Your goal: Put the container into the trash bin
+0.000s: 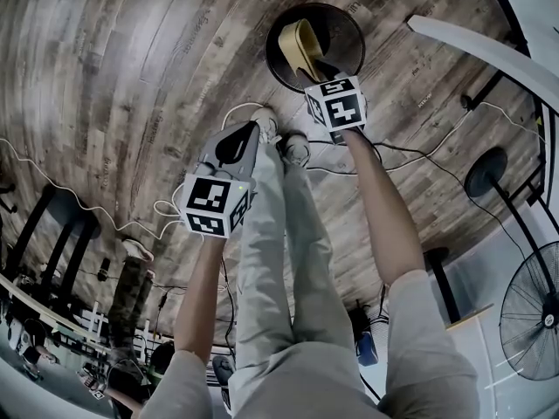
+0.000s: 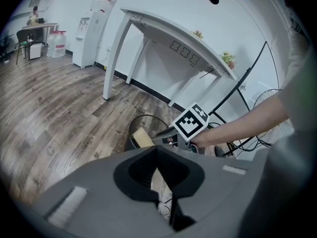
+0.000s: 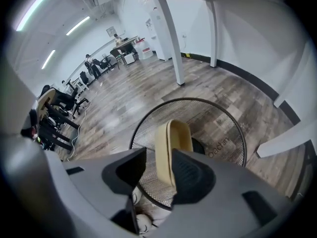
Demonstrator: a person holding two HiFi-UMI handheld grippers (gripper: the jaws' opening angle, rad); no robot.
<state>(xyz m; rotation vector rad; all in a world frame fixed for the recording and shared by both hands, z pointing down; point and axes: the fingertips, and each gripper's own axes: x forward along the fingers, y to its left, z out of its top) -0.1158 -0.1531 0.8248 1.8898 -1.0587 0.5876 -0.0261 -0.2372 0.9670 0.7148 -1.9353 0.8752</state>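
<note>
A tan, shallow container point(image 1: 301, 46) stands on edge in the mouth of the round black mesh trash bin point(image 1: 351, 31) on the wood floor. My right gripper point(image 1: 316, 66) points down over the bin with the container point(image 3: 173, 143) between its jaws; the left jaw stands clear of it with a gap, so the jaws are open. The left gripper view shows the container point(image 2: 143, 138) at the bin's rim point(image 2: 134, 128) under the right gripper's marker cube point(image 2: 190, 123). My left gripper point(image 1: 253, 129) hangs nearer me, above the shoes, its jaws together with nothing between them.
White table legs point(image 2: 116, 58) rise behind the bin. A floor fan point(image 1: 533, 312) and a round stand base point(image 1: 485, 173) are at the right. Cables point(image 1: 410, 160) trail over the floor. The person's shoes point(image 1: 294, 147) stand just before the bin.
</note>
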